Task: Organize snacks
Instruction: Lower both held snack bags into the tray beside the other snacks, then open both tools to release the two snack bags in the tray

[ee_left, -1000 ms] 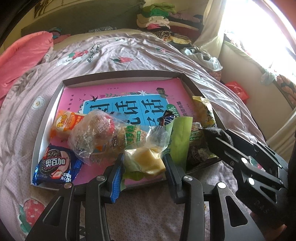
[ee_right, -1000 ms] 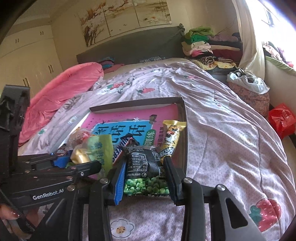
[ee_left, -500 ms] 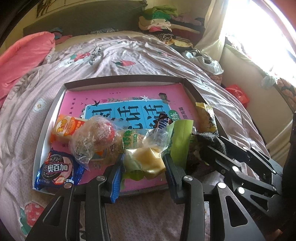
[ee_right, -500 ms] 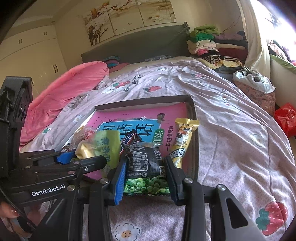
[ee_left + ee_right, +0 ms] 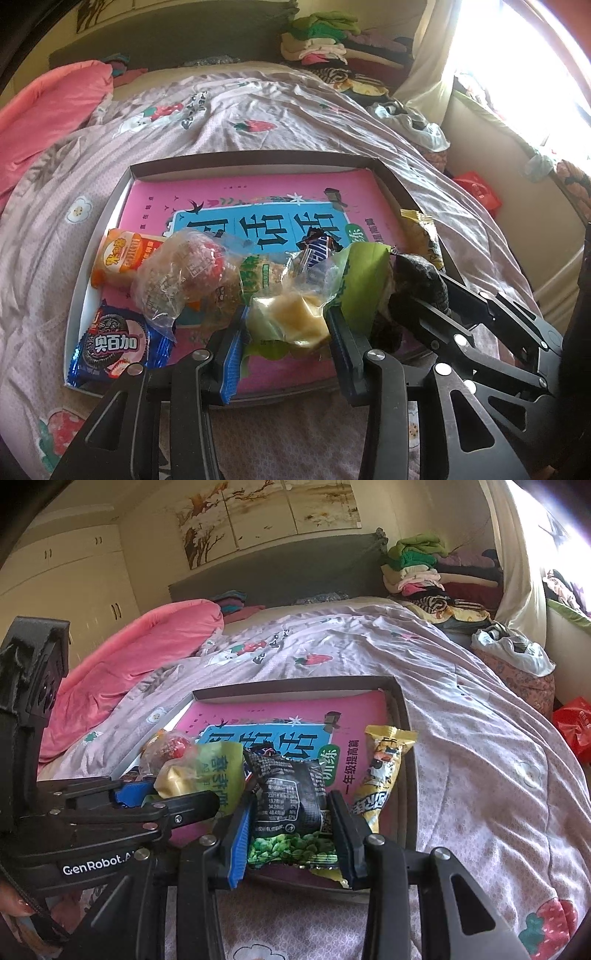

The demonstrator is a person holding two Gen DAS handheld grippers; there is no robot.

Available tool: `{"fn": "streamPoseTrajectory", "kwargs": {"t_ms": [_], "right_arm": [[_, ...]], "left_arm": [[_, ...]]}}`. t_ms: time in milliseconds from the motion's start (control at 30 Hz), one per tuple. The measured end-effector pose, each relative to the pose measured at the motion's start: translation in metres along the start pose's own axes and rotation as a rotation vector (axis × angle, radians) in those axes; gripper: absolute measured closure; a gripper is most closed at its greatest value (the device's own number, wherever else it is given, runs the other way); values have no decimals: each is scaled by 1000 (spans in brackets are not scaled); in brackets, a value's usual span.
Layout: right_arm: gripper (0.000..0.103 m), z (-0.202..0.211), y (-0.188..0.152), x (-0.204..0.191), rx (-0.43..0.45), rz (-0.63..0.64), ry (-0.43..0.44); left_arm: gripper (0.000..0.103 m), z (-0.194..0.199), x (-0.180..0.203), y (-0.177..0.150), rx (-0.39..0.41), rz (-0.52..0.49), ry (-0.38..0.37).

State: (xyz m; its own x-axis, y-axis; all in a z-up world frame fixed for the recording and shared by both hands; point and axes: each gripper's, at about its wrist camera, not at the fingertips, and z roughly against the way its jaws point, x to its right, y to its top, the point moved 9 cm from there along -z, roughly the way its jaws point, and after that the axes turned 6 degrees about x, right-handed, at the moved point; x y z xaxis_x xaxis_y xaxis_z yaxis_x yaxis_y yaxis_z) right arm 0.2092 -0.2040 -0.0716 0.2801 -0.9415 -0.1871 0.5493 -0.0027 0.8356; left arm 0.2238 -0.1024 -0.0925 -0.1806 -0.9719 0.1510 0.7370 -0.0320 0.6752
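Observation:
A shallow box tray (image 5: 255,157) with a pink book inside lies on the bed. My left gripper (image 5: 286,328) is shut on a clear-and-green packet of yellow cake (image 5: 291,317), held above the tray's near edge. My right gripper (image 5: 291,823) is shut on a black bag of green peas (image 5: 288,801), also over the near edge. In the tray lie a blue cookie pack (image 5: 114,343), an orange wafer pack (image 5: 122,258), a clear bag of round cakes (image 5: 184,277), a small blue candy bar (image 5: 317,249) and a yellow stick pack (image 5: 384,771).
The tray (image 5: 295,685) sits on a lilac strawberry-print quilt (image 5: 480,760). A pink duvet (image 5: 147,650) lies at the left. Folded clothes (image 5: 417,565) are stacked by the headboard. A red bag (image 5: 572,723) lies on the floor at the right.
Both grippers have lifted slightly with their packets held. The views have tilted up, so the tray sits lower and a bit farther in both.

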Motion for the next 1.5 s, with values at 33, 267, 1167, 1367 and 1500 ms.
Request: {"fn": "streamPoseTrajectory", "kwargs": {"t_ms": [33,267,1167,1367,1500], "right_arm": [[63,1,0,0,1,1,-1],[63,3,2,7,8,-10,-28],[62,9,-1,17,-2,-21,-68],[61,10,-1,18,-3,-14,-84],[61,11,-1,19,-3,-15,-90]], "left_arm": [[60,0,0,0,-1,1,-2],[55,0,6,-1,-3,-8,-16],[46,11,14,-4,-17,-36,-15],[43,16,16,-1,-8,-45,-12],[42,17,15,0,-9,-45,-11]]}}
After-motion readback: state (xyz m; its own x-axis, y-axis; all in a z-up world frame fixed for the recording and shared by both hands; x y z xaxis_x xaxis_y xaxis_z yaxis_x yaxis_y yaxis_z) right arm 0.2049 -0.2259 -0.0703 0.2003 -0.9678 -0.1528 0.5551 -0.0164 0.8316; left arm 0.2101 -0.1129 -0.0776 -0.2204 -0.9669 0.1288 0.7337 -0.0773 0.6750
